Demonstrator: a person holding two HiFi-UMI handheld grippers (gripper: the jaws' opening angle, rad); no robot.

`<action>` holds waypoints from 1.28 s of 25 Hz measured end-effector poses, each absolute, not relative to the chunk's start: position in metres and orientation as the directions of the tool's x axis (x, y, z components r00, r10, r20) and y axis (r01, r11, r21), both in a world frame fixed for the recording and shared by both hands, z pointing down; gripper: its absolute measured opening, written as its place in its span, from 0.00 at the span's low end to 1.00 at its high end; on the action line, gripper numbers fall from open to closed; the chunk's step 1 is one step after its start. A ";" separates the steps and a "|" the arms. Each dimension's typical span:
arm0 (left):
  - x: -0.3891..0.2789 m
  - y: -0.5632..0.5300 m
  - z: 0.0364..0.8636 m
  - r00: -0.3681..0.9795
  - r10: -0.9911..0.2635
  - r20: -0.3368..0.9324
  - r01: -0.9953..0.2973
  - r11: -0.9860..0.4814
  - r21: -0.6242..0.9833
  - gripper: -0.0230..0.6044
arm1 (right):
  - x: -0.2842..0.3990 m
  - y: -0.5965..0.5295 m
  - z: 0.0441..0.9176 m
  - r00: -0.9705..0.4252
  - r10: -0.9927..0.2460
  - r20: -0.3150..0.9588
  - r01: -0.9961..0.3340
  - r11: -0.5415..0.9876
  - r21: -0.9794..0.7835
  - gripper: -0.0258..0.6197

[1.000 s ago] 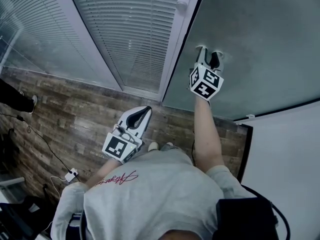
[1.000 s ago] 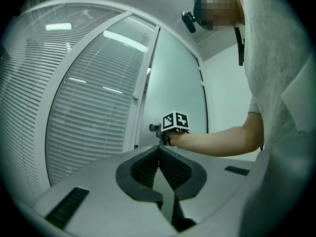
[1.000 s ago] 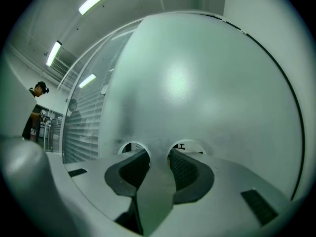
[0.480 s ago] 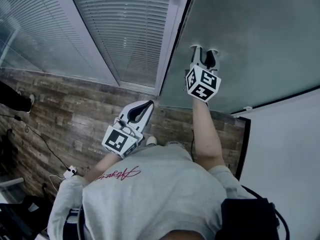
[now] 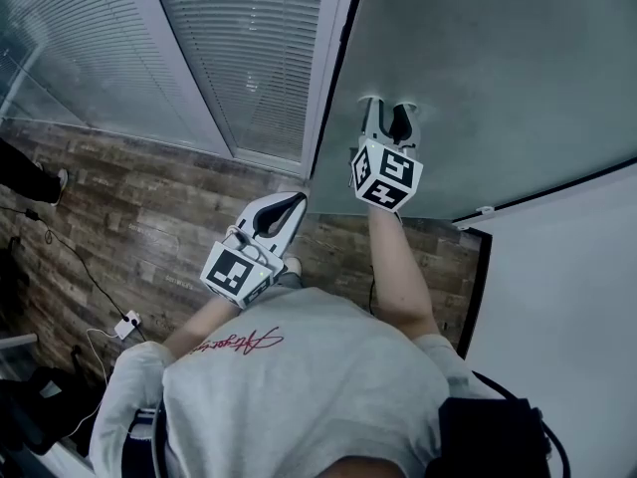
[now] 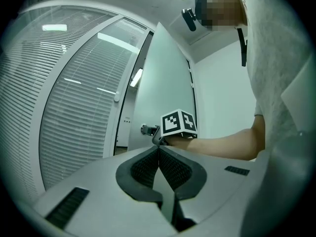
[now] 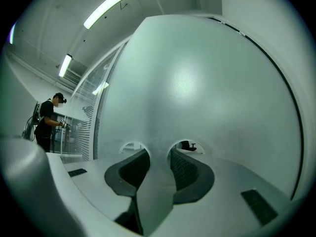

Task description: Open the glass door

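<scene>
Pushing is what this looks like from where I stand. The right gripper (image 5: 389, 111) is held out level on a stretched arm, jaws standing wide with nothing between them. Both tips are set against the frosted glass door (image 5: 498, 68) straight ahead of it. The left gripper (image 5: 296, 201) hangs back close to the person's body, well behind the right one, with its jaws closed together on nothing.

In the left gripper view a narrow gap (image 6: 125, 132) shows between the door's edge and the frame, just left of the right gripper. So I'd judge the door already ajar but far from swung wide. Most of the swing is left to do.

Below both grippers runs a wood-plank floor (image 5: 149, 217), with cables (image 5: 90, 287) trailing off to the left gripper's left. Ahead and left of that gripper stands a glazed panel with slatted blinds (image 5: 249, 58). A plain white wall (image 5: 567, 297) lies to the right of the right gripper. Far off to that gripper's left another person (image 7: 47, 122) stands under long ceiling lights (image 7: 111, 4).
</scene>
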State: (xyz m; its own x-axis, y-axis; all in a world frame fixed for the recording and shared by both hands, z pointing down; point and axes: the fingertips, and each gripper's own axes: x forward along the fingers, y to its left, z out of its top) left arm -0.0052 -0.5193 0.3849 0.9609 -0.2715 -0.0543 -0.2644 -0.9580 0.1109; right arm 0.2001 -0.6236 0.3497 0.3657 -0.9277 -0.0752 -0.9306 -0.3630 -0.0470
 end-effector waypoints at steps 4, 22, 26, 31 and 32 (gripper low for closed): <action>-0.003 -0.488 0.384 0.955 -0.293 -0.049 -0.287 -0.952 0.106 0.06 | 0.188 -0.601 0.350 0.326 -0.943 -0.072 -0.945 -0.323 -0.048 0.26; -0.072 -0.339 0.385 0.876 -0.481 -0.040 -0.473 -0.872 0.130 0.06 | 0.127 -0.464 0.332 0.121 -0.986 -0.114 -0.993 -0.119 -0.025 0.26; -0.079 -0.319 0.394 0.882 -0.470 -0.040 -0.462 -0.877 0.127 0.06 | 0.123 -0.437 0.345 0.109 -0.988 -0.105 -0.994 -0.109 -0.007 0.26; -0.088 -0.290 0.390 0.912 -0.409 -0.036 -0.401 -0.906 0.137 0.06 | 0.109 -0.394 0.345 0.058 -0.994 -0.098 -0.998 -0.057 -0.009 0.26; -0.088 -0.282 0.389 0.920 -0.391 -0.032 -0.383 -0.913 0.143 0.06 | 0.108 -0.384 0.344 0.044 -0.994 -0.097 -0.999 -0.043 -0.018 0.26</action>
State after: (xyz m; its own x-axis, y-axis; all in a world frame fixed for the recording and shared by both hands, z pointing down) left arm -0.0877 -0.2825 0.3891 0.9199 -0.3907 -0.0320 -0.3827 -0.9127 0.1429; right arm 0.1084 -0.3836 0.3443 0.0445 -0.9943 -0.0968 -0.9989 -0.0430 -0.0178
